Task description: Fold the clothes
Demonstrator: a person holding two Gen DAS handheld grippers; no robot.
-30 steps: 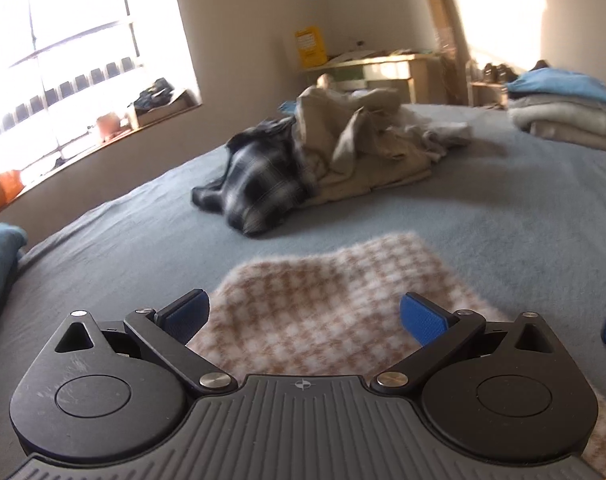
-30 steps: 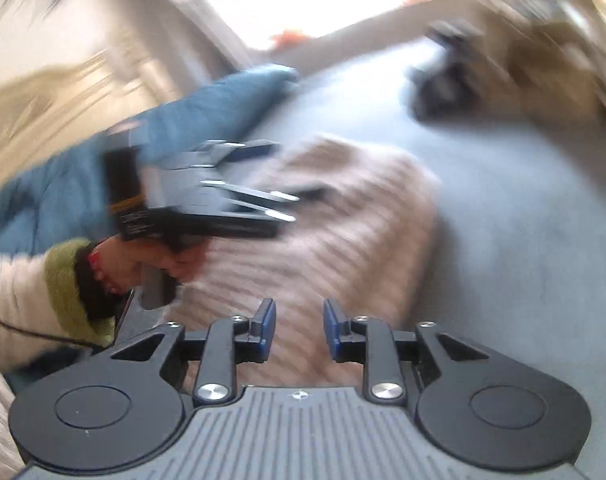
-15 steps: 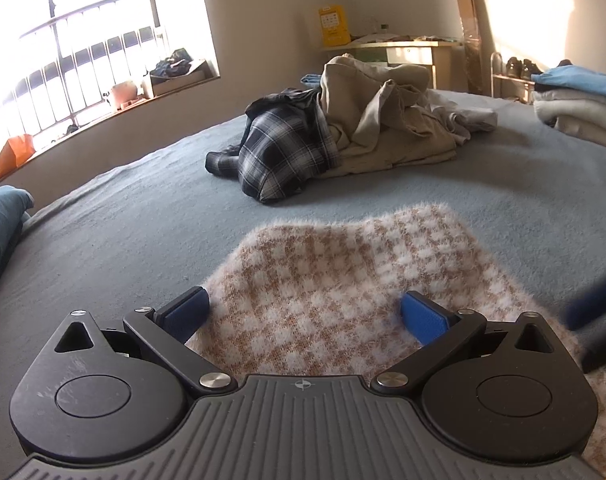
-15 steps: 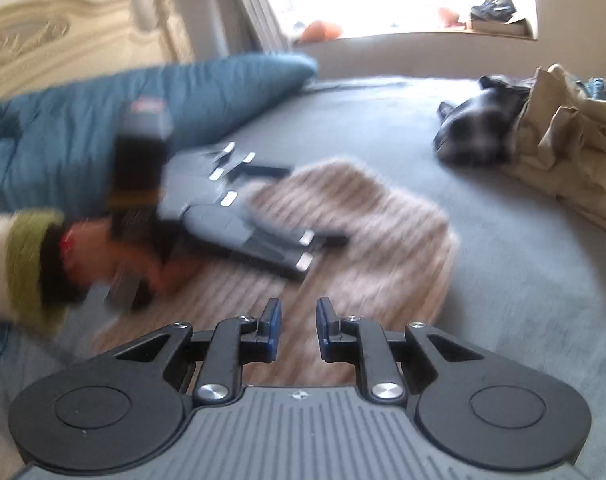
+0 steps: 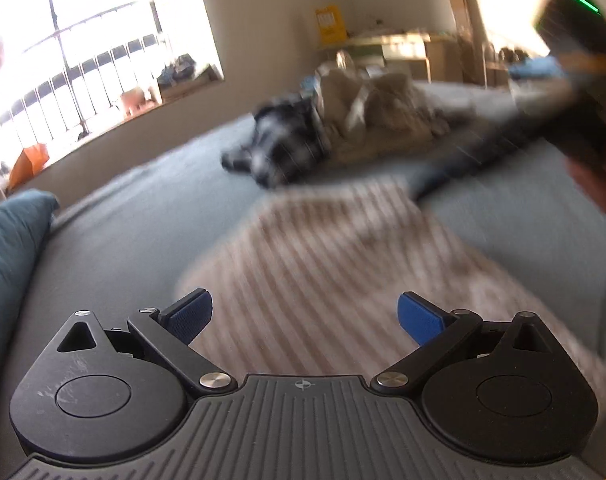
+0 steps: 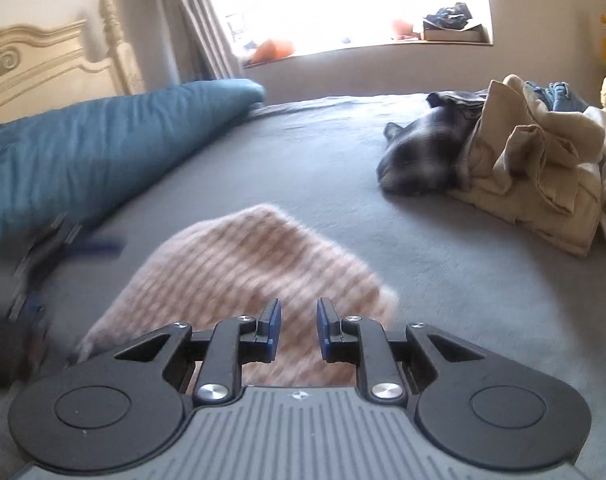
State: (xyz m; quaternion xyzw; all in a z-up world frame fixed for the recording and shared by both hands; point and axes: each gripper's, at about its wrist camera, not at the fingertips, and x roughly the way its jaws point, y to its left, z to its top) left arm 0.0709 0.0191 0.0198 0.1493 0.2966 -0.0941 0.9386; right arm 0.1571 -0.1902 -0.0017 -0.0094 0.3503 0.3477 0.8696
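A fluffy pink-and-white checked sweater [image 5: 323,264] [image 6: 247,264] lies flat on the grey-blue bed [image 6: 343,152]. My left gripper [image 5: 303,304] is wide open just above the sweater's near edge, with nothing between its pads. In the right wrist view it shows as a dark blur [image 6: 43,264] at the sweater's left side. My right gripper [image 6: 299,312] hovers over the sweater's near right part, its jaws a narrow gap apart and gripping nothing. In the left wrist view it is a blurred dark shape [image 5: 435,176] reaching in at the sweater's far corner, with a hand on its handle.
A dark plaid shirt [image 6: 423,160] [image 5: 279,148] and a crumpled beige garment [image 6: 535,168] [image 5: 375,120] are heaped at the far side of the bed. A teal duvet [image 6: 83,152] lies along the left, before a cream headboard [image 6: 43,64]. A desk [image 5: 391,52] stands by the far wall.
My left gripper has slid off the top of the sweater to its left side. My right gripper has swung into the left wrist view, and its jaws stand slightly narrower than a second ago.
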